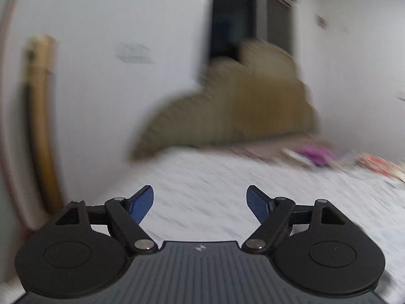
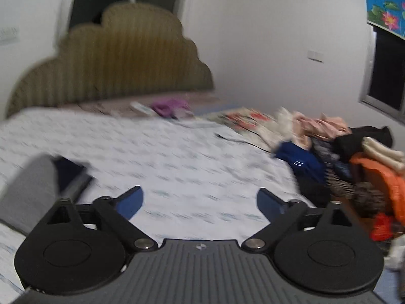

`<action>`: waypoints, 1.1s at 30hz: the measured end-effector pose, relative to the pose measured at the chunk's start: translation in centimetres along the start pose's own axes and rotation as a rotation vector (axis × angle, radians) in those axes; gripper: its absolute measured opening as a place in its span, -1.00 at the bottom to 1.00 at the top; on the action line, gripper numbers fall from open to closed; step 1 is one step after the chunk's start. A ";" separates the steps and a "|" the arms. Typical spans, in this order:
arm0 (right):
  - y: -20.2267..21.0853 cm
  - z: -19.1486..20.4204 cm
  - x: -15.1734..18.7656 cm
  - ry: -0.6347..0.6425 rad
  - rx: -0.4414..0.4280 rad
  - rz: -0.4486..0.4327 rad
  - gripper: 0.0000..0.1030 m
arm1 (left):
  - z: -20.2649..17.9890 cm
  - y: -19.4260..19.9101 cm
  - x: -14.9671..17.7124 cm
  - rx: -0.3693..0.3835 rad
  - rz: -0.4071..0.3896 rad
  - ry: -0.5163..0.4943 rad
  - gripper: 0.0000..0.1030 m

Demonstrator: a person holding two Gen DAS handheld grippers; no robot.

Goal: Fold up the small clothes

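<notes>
Right now, through the left wrist view, my left gripper [image 1: 200, 204] has its blue fingers [image 1: 141, 205] spread apart with nothing between them, only the pale printed bed sheet [image 1: 215, 177] below. The frame is smeared, so detail is poor. An olive scalloped headboard [image 1: 240, 101] fills the centre, and something purple [image 1: 316, 153] lies blurred at the right edge of the bed; I cannot tell what it is. No garment sits within reach in this view.

Through the right wrist view, my right gripper [image 2: 200, 204] is also wide apart and empty over bare sheet. The clothes to fold are a heap [image 2: 341, 152] at the right of the frame, well apart from the fingertips: a blue piece [image 2: 301, 162] nearest the open sheet, pink, black and orange ones behind. At lower left I see a grey sleeve [image 2: 30, 185] and a dark flat object [image 2: 71, 174] beside it.

I judge the step is fetching the next garment. I should take the blue one by a single edge, so neighbours do not drag along, then spread it flat on the clear sheet.
</notes>
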State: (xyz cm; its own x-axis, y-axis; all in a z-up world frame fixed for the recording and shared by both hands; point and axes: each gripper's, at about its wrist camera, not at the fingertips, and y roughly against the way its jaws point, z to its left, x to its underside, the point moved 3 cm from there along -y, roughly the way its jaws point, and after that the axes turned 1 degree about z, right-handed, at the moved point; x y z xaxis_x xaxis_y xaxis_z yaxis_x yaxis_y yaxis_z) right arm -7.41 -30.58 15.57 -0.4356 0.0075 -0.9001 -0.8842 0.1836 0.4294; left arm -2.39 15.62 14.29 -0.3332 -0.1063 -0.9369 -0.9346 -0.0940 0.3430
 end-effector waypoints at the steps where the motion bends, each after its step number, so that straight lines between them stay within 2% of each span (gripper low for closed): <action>1: -0.4 1.3 0.7 -0.027 -0.091 -0.003 0.97 | -3.0 -1.0 2.3 0.061 0.067 -0.005 0.57; 3: -1.8 4.5 2.8 -0.047 -0.263 0.056 0.96 | -8.0 -2.1 6.8 0.155 0.209 -0.030 0.57; 4: -2.7 6.1 4.1 -0.041 -0.313 0.091 0.96 | -10.2 -2.4 9.1 0.178 0.244 -0.059 0.57; 6: -4.1 8.6 7.1 -0.003 -0.377 0.151 0.95 | -12.7 -2.6 12.8 0.162 0.261 -0.110 0.57; 8: -5.5 9.6 9.8 -0.008 -0.395 0.224 0.91 | -13.5 -3.2 15.0 0.142 0.342 -0.116 0.57; 10: -6.3 9.2 12.0 -0.055 -0.418 0.293 0.90 | -13.6 -3.5 16.1 0.171 0.419 -0.091 0.57; 13: -6.8 6.4 14.1 -0.065 -0.405 0.310 0.94 | -14.2 -2.9 17.5 0.162 0.403 -0.113 0.57; 16: -7.3 3.0 16.1 -0.065 -0.345 0.325 0.96 | -14.1 -3.9 18.1 0.155 0.379 -0.129 0.65; 19: -7.4 -0.9 17.4 -0.045 -0.287 0.290 0.98 | -14.5 -3.7 18.1 0.146 0.350 -0.172 0.68; 24: -7.0 -8.2 19.0 -0.017 -0.212 0.277 0.97 | -14.2 -3.6 18.0 0.153 0.351 -0.149 0.70; 29: -6.6 -16.9 20.2 -0.009 -0.217 0.287 0.98 | -14.1 -3.7 18.0 0.152 0.353 -0.146 0.72; 33: -7.6 -17.9 20.1 -0.019 -0.233 0.278 0.97 | -14.1 -3.7 18.0 0.157 0.354 -0.147 0.73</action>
State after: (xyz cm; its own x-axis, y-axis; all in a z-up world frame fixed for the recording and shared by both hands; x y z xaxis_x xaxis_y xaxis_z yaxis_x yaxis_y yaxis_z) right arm -12.42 -49.47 -4.45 -0.6634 0.0443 -0.7469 -0.7481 -0.0571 0.6611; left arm -3.17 0.14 -2.92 -0.6407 0.0382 -0.7668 -0.7633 0.0760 0.6416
